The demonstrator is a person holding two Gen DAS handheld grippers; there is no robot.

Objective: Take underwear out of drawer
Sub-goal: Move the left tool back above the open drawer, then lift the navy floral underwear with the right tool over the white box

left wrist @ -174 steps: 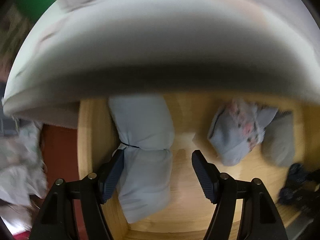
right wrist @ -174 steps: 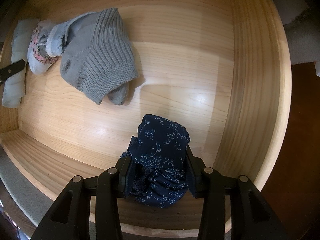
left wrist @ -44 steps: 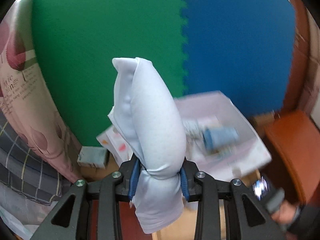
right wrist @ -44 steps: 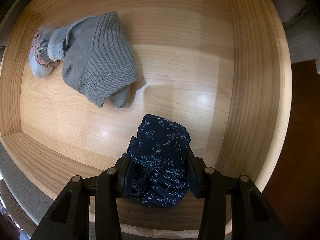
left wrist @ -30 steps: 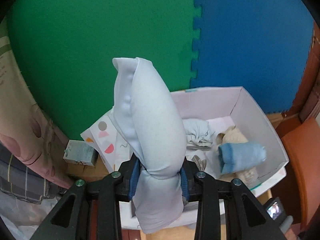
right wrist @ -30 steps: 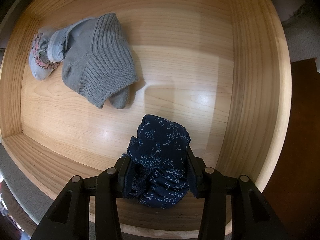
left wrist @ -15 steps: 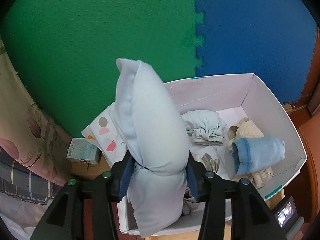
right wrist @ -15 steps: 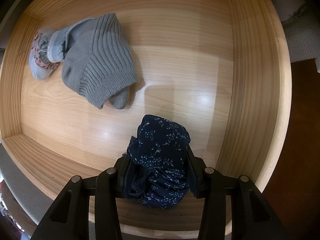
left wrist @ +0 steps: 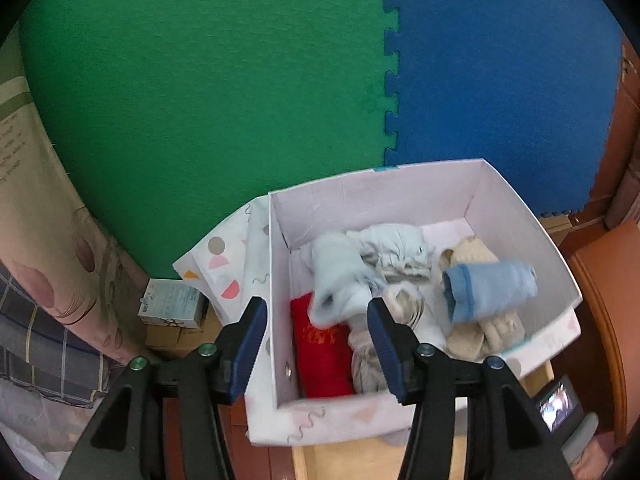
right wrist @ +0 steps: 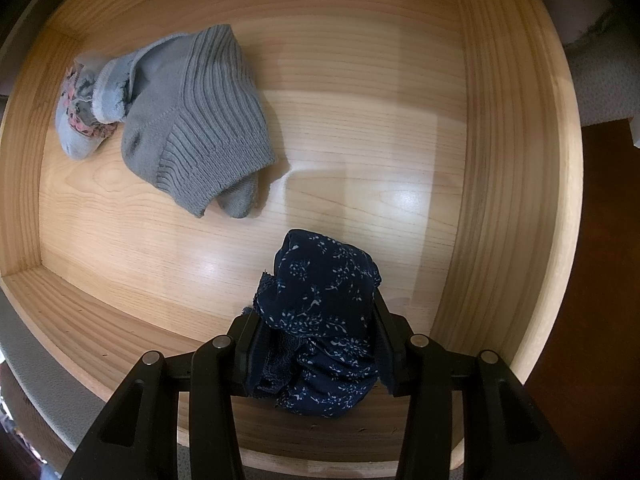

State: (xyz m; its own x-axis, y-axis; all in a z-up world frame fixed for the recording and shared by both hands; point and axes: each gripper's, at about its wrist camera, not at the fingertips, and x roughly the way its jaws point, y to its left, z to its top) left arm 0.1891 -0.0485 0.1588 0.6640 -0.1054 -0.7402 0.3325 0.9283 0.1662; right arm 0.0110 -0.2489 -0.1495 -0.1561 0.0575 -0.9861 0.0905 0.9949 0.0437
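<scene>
My left gripper [left wrist: 316, 316] hangs over a white cardboard box [left wrist: 400, 196], its jaws opening and nothing pressed between the pads. The pale blue underwear roll [left wrist: 340, 284] lies blurred in the box among other folded clothes, just beyond the fingertips. In the right wrist view my right gripper [right wrist: 316, 328] points down into the wooden drawer [right wrist: 512, 160] and is shut on a navy floral underwear bundle [right wrist: 320, 312]. A grey ribbed garment [right wrist: 196, 120] and a small grey-pink floral piece [right wrist: 80, 120] lie at the drawer's far left.
Green [left wrist: 200, 80] and blue foam mats [left wrist: 500, 64] stand behind the box. A small carton [left wrist: 172, 306] and patterned paper [left wrist: 224, 264] sit left of it, draped fabric [left wrist: 44, 260] further left. A red item [left wrist: 320, 348] and a blue rolled piece [left wrist: 488, 290] lie in the box.
The left gripper let go of the pale blue roll, which dropped into the white box; its jaws spread wider. The right gripper and its navy bundle stayed still.
</scene>
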